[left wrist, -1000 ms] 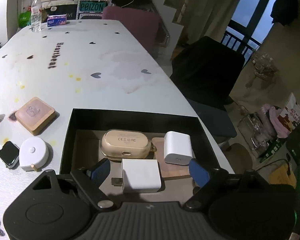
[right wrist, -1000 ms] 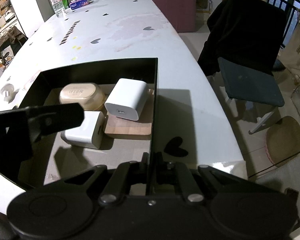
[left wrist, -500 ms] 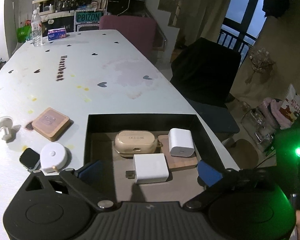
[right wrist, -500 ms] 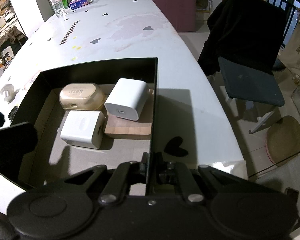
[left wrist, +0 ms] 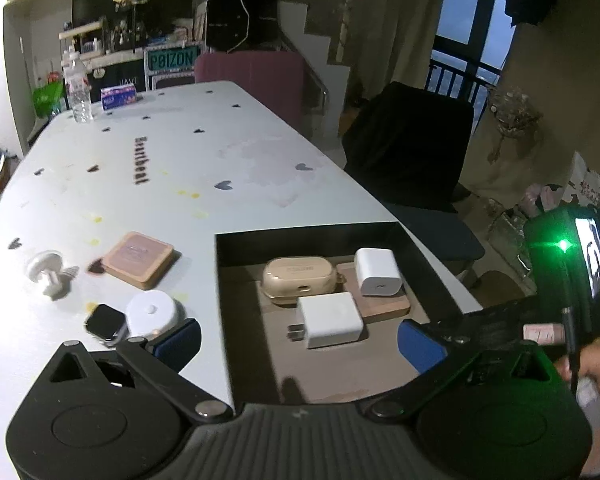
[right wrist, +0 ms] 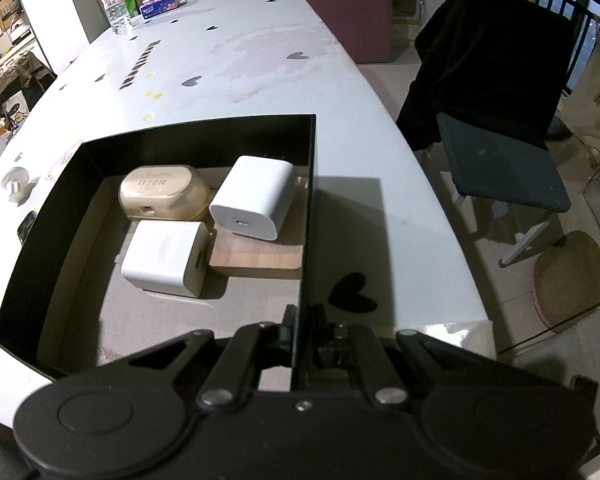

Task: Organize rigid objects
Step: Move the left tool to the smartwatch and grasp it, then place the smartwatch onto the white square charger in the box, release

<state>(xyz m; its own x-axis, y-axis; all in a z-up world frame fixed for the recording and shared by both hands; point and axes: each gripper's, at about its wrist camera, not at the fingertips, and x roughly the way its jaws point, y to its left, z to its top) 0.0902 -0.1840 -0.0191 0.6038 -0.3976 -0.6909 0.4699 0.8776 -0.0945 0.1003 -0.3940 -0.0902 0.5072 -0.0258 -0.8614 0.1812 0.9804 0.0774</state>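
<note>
A black box (left wrist: 236,256) (right wrist: 60,200) sits at the table's near right. Inside lie a beige earbud case (left wrist: 298,280) (right wrist: 162,192), a white plug charger (left wrist: 330,318) (right wrist: 166,256), and a second white charger (left wrist: 378,270) (right wrist: 256,196) resting on a wooden coaster (left wrist: 384,304) (right wrist: 256,258). My left gripper (left wrist: 300,342) is open and empty, raised above the box's near end. My right gripper (right wrist: 302,332) is shut on the box's right wall (right wrist: 306,240). Left of the box lie a wooden coaster (left wrist: 138,258), a white round tape measure (left wrist: 152,314), a smartwatch (left wrist: 104,322) and a white hook (left wrist: 48,272).
A water bottle (left wrist: 76,88) and a tissue pack (left wrist: 118,96) stand at the table's far end. A pink chair (left wrist: 252,76) and a black-draped chair (left wrist: 412,160) stand along the right edge. The table edge runs just right of the box.
My left gripper let go of the white plug charger in the box, then rose and pulled back left, open and empty. The right gripper stayed clamped on the box wall.
</note>
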